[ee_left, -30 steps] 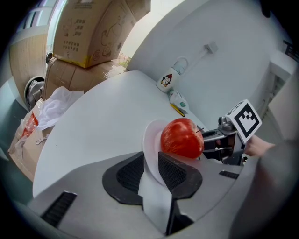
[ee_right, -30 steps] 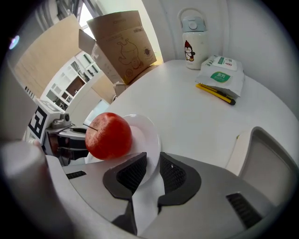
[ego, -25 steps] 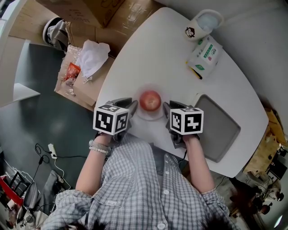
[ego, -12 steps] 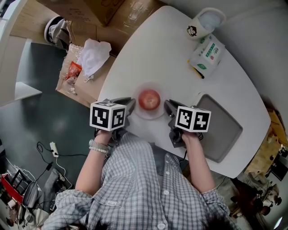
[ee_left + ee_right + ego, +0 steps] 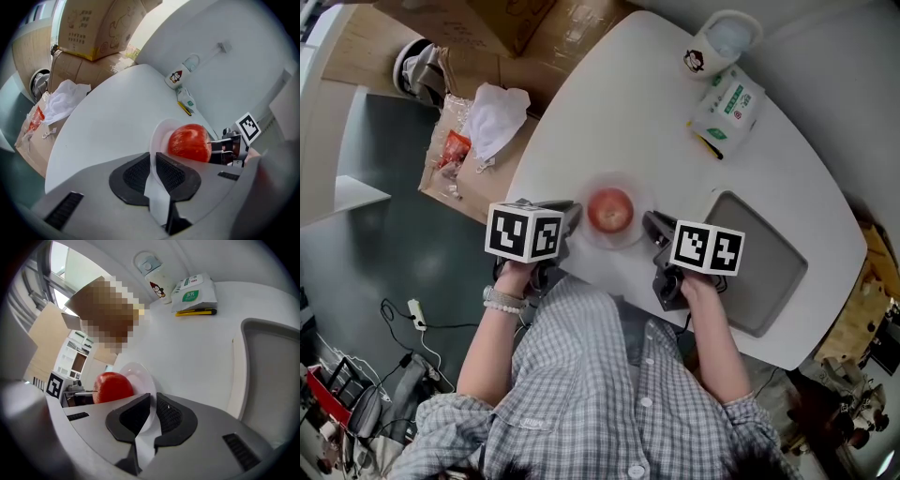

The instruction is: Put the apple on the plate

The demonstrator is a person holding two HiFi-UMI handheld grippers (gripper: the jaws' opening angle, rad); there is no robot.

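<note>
While the red apple [image 5: 610, 208] sat on the white plate [image 5: 159, 136] near the front edge of the table [image 5: 619, 112], the left gripper [image 5: 152, 161] was clamped onto the plate's left rim. The right gripper [image 5: 152, 405] pinched the opposite rim.

The apple [image 5: 611, 209] is red with pale yellowish flecks, set against a plain white plate [image 5: 630, 240] and a white table [image 5: 675, 159]. The left gripper [image 5: 572, 214] and right gripper [image 5: 649, 221] are grey, with black cross-hatched pads [image 5: 171, 172] and cubes of black-and-white squares. The tray [image 5: 764, 272] is grey. The mug [image 5: 719, 42] is white with a small black-and-red figure, the packet [image 5: 724, 105] white and green — the shirt [image 5: 600, 394] a grey-and-white check.
</note>
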